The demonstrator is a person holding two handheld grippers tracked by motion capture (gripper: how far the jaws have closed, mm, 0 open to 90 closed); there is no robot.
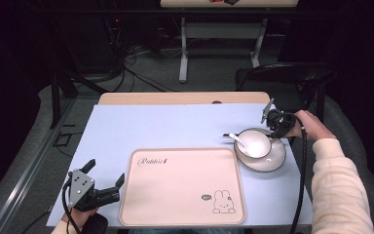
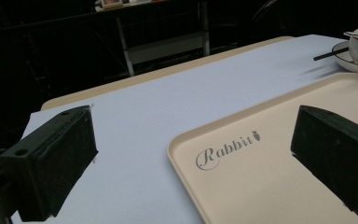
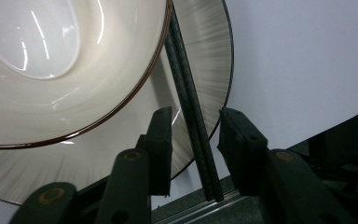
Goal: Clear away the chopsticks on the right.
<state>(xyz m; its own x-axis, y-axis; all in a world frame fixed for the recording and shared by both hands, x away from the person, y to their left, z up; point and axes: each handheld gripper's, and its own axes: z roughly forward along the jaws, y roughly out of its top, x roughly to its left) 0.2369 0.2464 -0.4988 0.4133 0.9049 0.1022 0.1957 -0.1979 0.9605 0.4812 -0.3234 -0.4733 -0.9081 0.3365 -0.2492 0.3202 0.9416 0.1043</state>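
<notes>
The table [image 1: 165, 122] carried a beige tray [image 1: 182, 187], with a plate [image 1: 272, 161] beside it bearing a white bowl [image 1: 255, 142]. Dark chopsticks [image 3: 191, 116] lay across the plate's rim beside the bowl, between the right gripper [image 3: 196, 140] pads, untouched. The left gripper [image 1: 104, 178] hovered wide open near the tray.

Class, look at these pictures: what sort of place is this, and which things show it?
Probably a lab or workshop set up as a dining table: handheld grippers, a tray on the table, cables on the floor.
</notes>
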